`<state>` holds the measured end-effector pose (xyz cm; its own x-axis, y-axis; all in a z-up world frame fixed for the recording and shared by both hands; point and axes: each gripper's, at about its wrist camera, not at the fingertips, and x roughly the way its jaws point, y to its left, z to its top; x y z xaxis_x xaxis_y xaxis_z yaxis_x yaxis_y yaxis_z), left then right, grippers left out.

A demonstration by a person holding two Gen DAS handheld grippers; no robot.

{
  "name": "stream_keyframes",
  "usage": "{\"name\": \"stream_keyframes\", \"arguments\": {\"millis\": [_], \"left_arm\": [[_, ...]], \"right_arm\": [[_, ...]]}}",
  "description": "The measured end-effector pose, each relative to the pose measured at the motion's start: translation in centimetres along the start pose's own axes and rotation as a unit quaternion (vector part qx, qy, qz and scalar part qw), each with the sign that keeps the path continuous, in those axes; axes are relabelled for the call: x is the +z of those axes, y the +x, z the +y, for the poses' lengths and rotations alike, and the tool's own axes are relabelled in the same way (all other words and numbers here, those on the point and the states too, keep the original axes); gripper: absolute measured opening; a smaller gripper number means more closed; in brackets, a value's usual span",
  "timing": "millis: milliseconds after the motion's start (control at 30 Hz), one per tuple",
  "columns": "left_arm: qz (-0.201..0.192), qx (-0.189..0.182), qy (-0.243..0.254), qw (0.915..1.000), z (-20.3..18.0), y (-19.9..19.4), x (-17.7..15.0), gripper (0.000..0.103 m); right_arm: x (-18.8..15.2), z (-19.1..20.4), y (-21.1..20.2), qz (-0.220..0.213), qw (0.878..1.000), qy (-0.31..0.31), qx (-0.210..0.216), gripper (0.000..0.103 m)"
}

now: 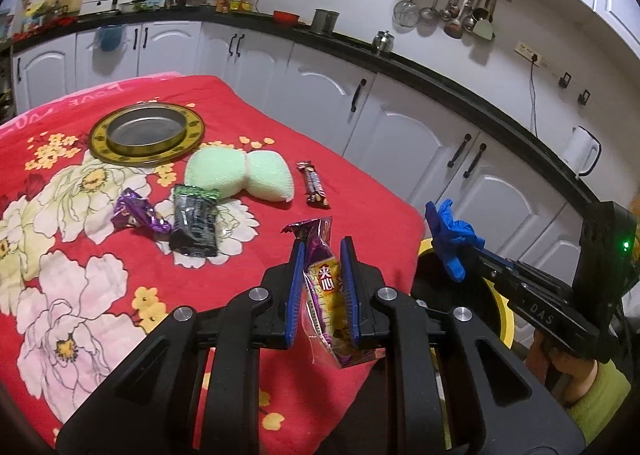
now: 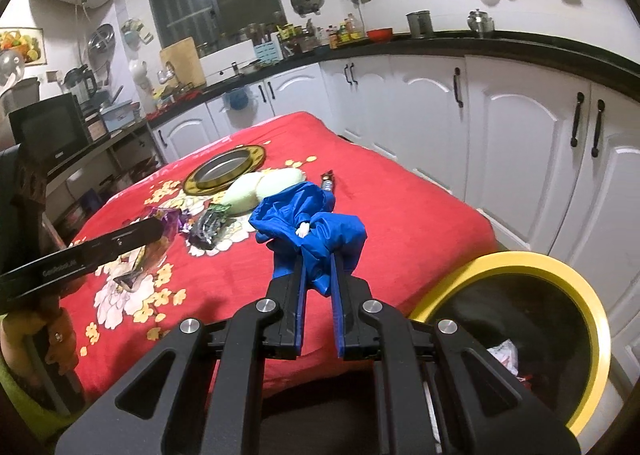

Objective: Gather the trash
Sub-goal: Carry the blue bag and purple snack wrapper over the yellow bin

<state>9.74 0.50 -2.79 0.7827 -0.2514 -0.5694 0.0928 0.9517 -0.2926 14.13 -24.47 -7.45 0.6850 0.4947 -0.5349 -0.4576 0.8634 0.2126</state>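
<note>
trash pinched in both: left gripper (image 1: pixel 322 255) clamps snack wrapper (image 1: pixel 326 295), right gripper (image 2: pixel 319 261) clamps blue glove (image 2: pixel 312 227).

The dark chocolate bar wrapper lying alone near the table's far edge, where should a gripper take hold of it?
Grip the dark brown chocolate bar wrapper across its narrow middle, coming from above. It lies flat and long on the red floral cloth, apart from the green sponges, so both long sides look free.

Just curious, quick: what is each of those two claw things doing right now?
Left gripper: jaws closed on a purple snack wrapper.
Right gripper: jaws closed on a crumpled blue glove.
</note>
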Motion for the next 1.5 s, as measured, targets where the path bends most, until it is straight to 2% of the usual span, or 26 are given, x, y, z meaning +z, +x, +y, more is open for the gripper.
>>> {"name": "stream_keyframes", "arguments": {"millis": [633, 1100, 1500], "left_arm": [[0.017, -0.046, 0.042, 0.9979, -5.7, 2.4, -0.3, 0.013], [0.036, -0.079, 0.090, 0.9922, -10.7, 4.9, -1.0, 0.013], [0.054, -0.100, 0.119, 0.9864, -13.8, 6.8, -2.0, 0.013]], "right_arm": [[-0.5, -3.7, -2.4, -0.013, 0.999, 0.028, -0.033, 0.011], [-1.5, -8.7, -4.9, -0.025, 0.995, 0.065, -0.072, 0.011], [-2.1, -11.8, -5.9, -0.018, 0.991, 0.085, -0.099, 0.011]]}}
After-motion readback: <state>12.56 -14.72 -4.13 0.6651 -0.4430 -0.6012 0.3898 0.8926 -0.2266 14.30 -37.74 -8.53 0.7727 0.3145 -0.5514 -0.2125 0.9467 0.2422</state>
